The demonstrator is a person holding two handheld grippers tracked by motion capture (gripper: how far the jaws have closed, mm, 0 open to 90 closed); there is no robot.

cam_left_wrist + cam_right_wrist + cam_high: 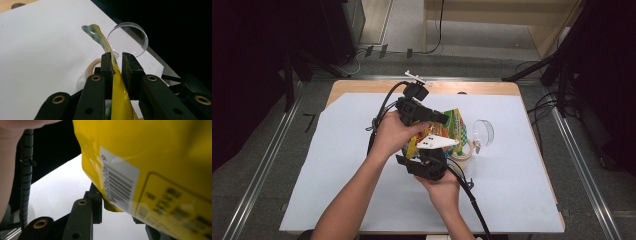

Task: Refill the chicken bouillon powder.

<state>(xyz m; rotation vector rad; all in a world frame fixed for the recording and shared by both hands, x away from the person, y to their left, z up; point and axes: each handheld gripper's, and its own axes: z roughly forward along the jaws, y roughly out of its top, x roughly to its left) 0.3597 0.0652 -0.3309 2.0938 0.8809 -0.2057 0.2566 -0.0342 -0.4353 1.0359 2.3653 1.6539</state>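
You hold the yellow snack bag point(451, 126) lifted over the middle of the white sheet point(337, 165), your left gripper point(117, 65) pinching its edge and your right gripper point(110, 206) clamped on a lower corner. At the bag's 3 o'clock stands the clear cup point(483, 132), with the tape roll point(460, 154) beneath. This looks like the opening step; next you'd likely pull the grippers apart, steadily.

grippers: 2 (left gripper point(438, 118), right gripper point(424, 159)) | hands: 2 | snack bags: 1 (yellow bag point(452, 127)) | clear round lids: 1 point(482, 133) | tape rolls: 1 point(462, 154) | tables: 1 point(362, 87)
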